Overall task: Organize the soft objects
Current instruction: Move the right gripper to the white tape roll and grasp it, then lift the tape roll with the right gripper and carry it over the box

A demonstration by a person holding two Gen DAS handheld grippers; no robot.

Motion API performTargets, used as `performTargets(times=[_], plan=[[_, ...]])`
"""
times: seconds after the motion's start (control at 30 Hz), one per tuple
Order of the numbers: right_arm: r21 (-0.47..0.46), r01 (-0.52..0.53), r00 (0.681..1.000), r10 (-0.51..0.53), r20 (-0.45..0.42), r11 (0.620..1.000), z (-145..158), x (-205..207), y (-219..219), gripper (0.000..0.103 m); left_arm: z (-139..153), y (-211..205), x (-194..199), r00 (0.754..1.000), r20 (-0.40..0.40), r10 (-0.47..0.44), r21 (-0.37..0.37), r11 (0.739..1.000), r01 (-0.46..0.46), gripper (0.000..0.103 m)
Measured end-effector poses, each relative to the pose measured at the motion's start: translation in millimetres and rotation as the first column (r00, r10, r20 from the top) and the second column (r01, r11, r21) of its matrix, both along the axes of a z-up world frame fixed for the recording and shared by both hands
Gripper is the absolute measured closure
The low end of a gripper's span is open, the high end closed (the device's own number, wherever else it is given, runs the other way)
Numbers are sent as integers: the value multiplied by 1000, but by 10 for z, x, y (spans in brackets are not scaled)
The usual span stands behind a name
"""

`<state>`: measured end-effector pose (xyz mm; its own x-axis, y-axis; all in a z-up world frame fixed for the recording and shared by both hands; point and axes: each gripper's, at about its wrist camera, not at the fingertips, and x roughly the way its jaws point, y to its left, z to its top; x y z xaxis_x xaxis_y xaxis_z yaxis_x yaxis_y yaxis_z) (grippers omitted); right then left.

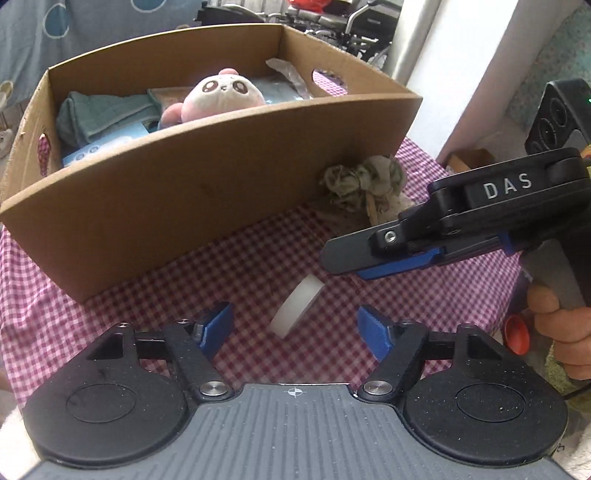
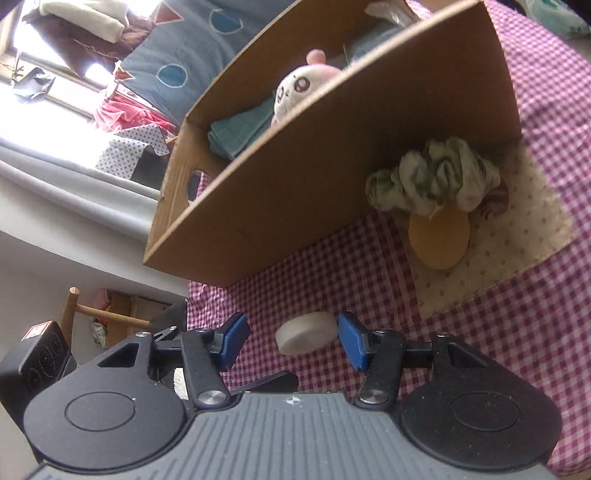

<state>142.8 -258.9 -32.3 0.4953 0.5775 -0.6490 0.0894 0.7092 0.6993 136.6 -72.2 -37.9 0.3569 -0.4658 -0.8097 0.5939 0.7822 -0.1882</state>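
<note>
A white round soft pad (image 1: 294, 309) lies on the pink checked tablecloth (image 1: 122, 314). My left gripper (image 1: 295, 328) is open just short of it. My right gripper (image 2: 293, 341) is open with the pad (image 2: 307, 332) between its fingers, close to the right pad; it also shows in the left wrist view (image 1: 343, 258) above the pad. A cardboard box (image 1: 207, 177) holds a pink-and-white plush (image 1: 221, 92) and a folded green towel (image 1: 99, 114). A crumpled green-white cloth (image 1: 364, 184) lies by the box's right corner, on a cream mat (image 2: 517, 251) next to a tan disc (image 2: 439, 240).
A black speaker (image 1: 561, 118) stands at the right past the table edge. An orange-red object (image 1: 517, 332) sits by the hand at the right. A wheelchair frame (image 1: 343, 22) and a blue quilt (image 1: 74, 33) are behind the box.
</note>
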Motion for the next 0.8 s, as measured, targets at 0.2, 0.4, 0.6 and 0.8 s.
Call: performTargets(times=[0.2, 0.4, 0.6, 0.8], plan=[[93, 13, 993, -2, -120, 996, -341, 108, 52, 47, -148, -50, 120, 1000, -9, -23, 17, 1000, 23, 44], [154, 53, 983, -24, -179, 987, -515, 162, 32, 55, -205, -118, 133, 998, -18, -55, 28, 998, 56, 69], [176, 69, 986, -40, -164, 982, -535, 171, -13, 70, -144, -87, 98, 999, -10, -53, -4, 999, 53, 89], [188, 58, 992, -36, -118, 980, -401, 105, 28, 71, 91, 12, -24, 999, 30, -45, -25, 999, 45, 89]])
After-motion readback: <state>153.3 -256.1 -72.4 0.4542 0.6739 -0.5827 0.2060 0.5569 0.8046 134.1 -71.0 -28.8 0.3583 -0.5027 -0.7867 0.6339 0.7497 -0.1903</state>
